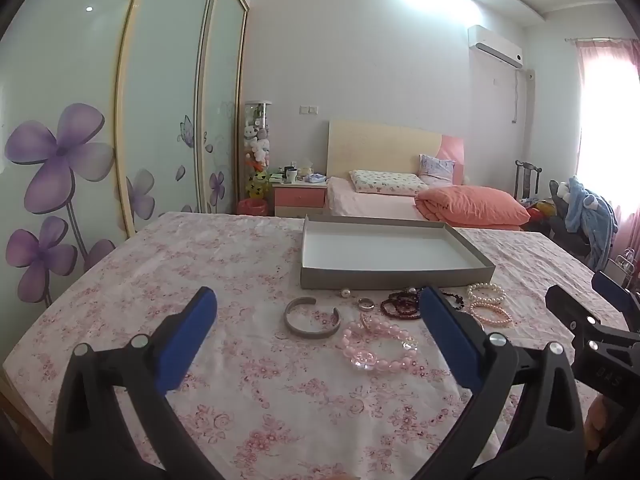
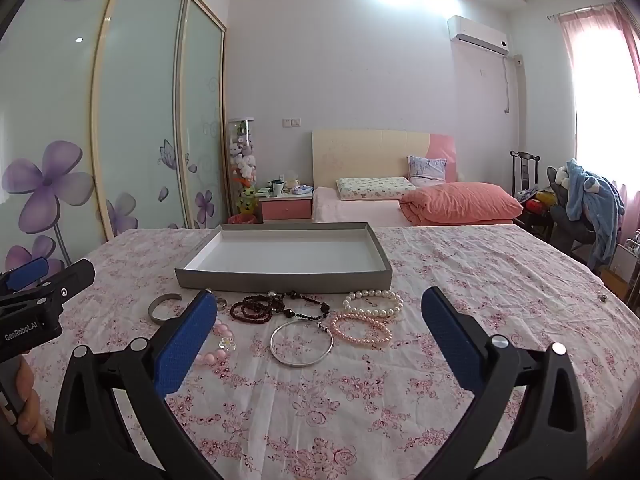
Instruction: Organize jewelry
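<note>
Both tools hang above the floral tablecloth [image 2: 460, 264] with nothing in them: the left gripper [image 1: 318, 312] and the right gripper [image 2: 320, 312] each stand spread to full width, blue pads well apart. The jewelry lies in a loose row just in front of the empty gray tray [image 2: 280, 280], whose long axis runs from 9 to 3 o'clock, near wall facing the grippers. From the right wrist, the thin silver bangle [image 2: 301, 343] sits at 6 o'clock of the dark bead strand [image 2: 276, 306], with the white pearl bracelet [image 2: 374, 302] and pink pearl bracelet [image 2: 362, 330] at 3 o'clock, touching one another. From the left wrist, the open cuff [image 1: 312, 318] has its gap turned toward 12 o'clock, beside the pink bead bracelet [image 1: 380, 346]. The likely trouble is crowding: the pearl loops may drag each other when one is lifted, the dark strand may snag, and flat thin metal may slip from wide pads.
</note>
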Demonstrator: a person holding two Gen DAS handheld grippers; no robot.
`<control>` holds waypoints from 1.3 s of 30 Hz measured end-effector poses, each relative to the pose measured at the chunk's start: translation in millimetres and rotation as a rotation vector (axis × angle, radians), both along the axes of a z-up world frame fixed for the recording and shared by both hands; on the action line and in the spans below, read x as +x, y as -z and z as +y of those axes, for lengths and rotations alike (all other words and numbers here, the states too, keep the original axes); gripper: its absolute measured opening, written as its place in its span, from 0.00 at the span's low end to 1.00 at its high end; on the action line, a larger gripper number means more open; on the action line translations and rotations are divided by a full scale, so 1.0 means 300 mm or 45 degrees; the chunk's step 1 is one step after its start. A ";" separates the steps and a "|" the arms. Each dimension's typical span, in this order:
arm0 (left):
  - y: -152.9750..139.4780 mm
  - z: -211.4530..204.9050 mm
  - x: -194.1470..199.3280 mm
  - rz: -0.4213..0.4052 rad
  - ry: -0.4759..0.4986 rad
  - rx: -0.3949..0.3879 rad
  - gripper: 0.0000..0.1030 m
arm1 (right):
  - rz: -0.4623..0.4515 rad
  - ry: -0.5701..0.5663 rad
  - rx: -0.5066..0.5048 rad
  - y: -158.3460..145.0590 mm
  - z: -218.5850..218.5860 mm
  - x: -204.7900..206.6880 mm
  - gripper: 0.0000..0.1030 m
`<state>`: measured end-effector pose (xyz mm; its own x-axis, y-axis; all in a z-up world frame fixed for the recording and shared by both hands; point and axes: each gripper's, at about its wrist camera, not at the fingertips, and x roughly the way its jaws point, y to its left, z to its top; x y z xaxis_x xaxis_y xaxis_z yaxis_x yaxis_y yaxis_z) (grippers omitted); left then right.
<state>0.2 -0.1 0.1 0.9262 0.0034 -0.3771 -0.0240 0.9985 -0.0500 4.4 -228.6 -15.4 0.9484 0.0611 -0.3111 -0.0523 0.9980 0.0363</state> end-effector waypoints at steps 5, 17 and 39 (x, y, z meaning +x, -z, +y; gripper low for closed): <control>0.002 0.002 0.004 0.000 0.000 -0.004 0.96 | 0.002 -0.001 0.004 0.000 -0.001 0.002 0.98; 0.003 0.000 0.000 -0.013 0.003 0.001 0.96 | -0.005 0.000 0.007 -0.002 -0.003 0.001 0.98; 0.002 0.015 -0.005 -0.009 0.004 -0.004 0.96 | -0.003 0.001 0.010 -0.001 -0.006 0.001 0.98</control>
